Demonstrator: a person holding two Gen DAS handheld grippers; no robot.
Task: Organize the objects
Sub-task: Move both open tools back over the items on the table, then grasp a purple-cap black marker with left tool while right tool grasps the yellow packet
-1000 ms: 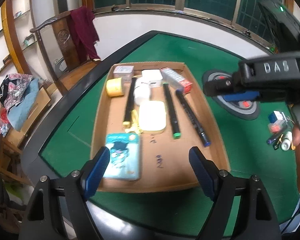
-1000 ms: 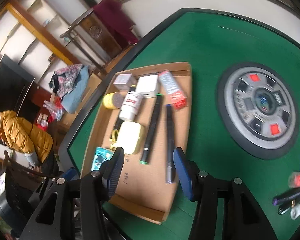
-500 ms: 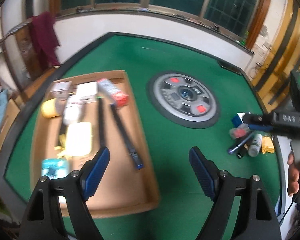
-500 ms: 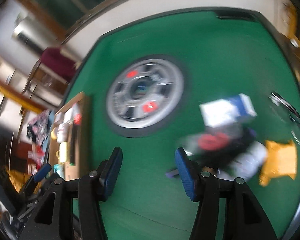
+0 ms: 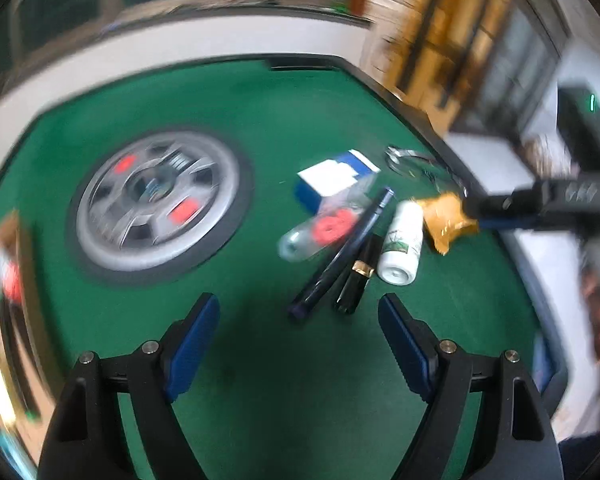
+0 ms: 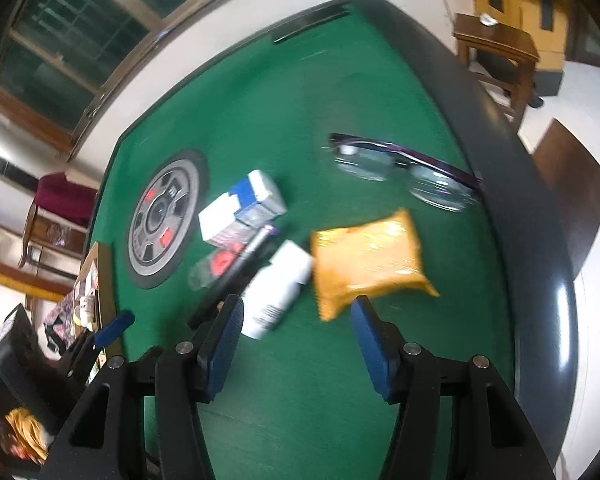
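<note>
Right claw (image 6: pixel 296 334): wide open, holding nothing, low in the middle of the frame over the green table (image 6: pixel 340 92). Just past its tips, a white bottle (image 6: pixel 278 290) lying on its side, and to the right of it, touching, a yellow packet (image 6: pixel 370 258). Left of the bottle, a dark pen (image 6: pixel 240 268) and a clear tube with a red label (image 6: pixel 216 266), all bunched close. Above those, a blue and white box (image 6: pixel 242 212). Upper right, a pair of glasses (image 6: pixel 406 172) near the table edge. Left middle, a round grey disc (image 6: pixel 162 216).

Left claw (image 5: pixel 300 344): wide open too, empty, low in the frame. Just ahead, two dark pens (image 5: pixel 340 252) side by side, then the white bottle (image 5: pixel 402 246) and yellow packet (image 5: pixel 446 220) to the right. Far left edge, blurry, a brown tray (image 5: pixel 10 320) with things in it.
</note>
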